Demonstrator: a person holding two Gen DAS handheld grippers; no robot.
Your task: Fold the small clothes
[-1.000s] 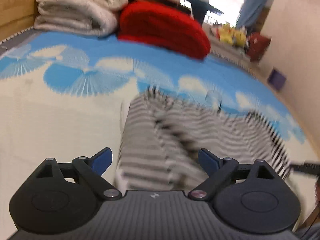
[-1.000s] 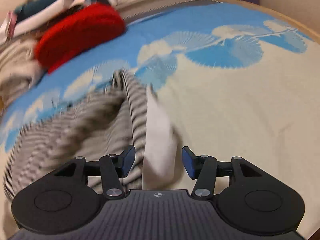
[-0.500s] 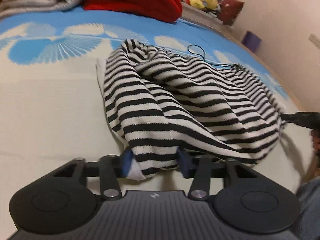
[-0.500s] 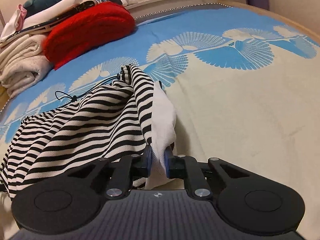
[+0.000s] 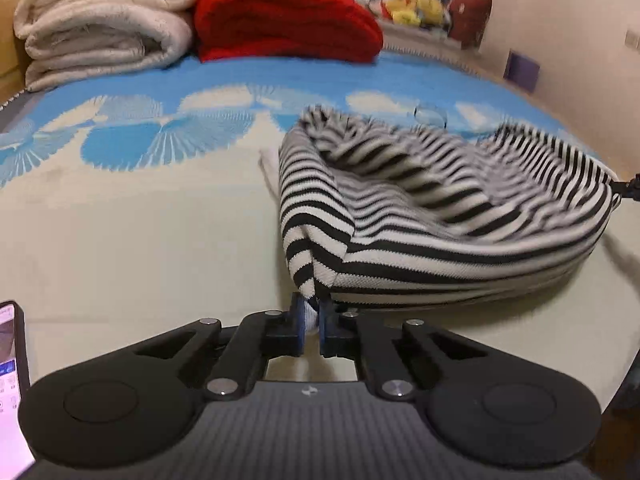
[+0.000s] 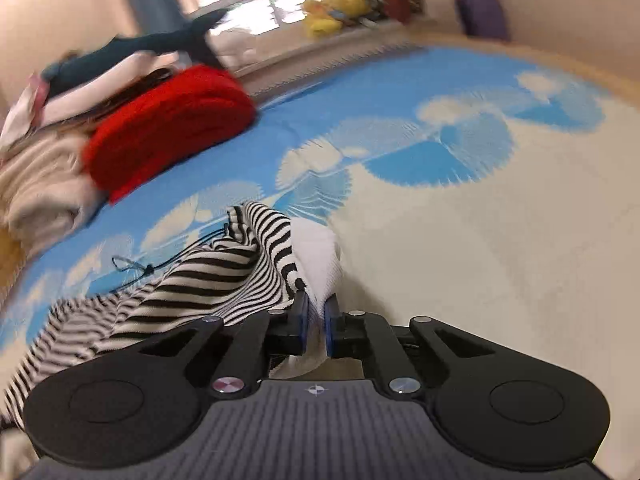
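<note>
A black-and-white striped garment (image 5: pixel 432 216) with a white lining lies bunched on the blue and cream patterned bed cover (image 5: pixel 140 208). My left gripper (image 5: pixel 311 316) is shut on the garment's near corner and holds it slightly raised. In the right wrist view the same striped garment (image 6: pixel 208 280) spreads to the left, and my right gripper (image 6: pixel 315 316) is shut on its white edge (image 6: pixel 320 256). A thin dark drawstring (image 6: pixel 160 264) trails from the garment onto the cover.
Folded cream blankets (image 5: pixel 104 20) and a red folded blanket (image 5: pixel 288 24) are stacked at the back of the bed. A phone screen (image 5: pixel 10 384) shows at the left edge. Stuffed toys (image 6: pixel 336 8) sit on the window ledge. A wall runs along the right.
Both grippers went from open beside the garment to shut on its edges. The garment is now lifted and pulled towards me, and both views have shifted.
</note>
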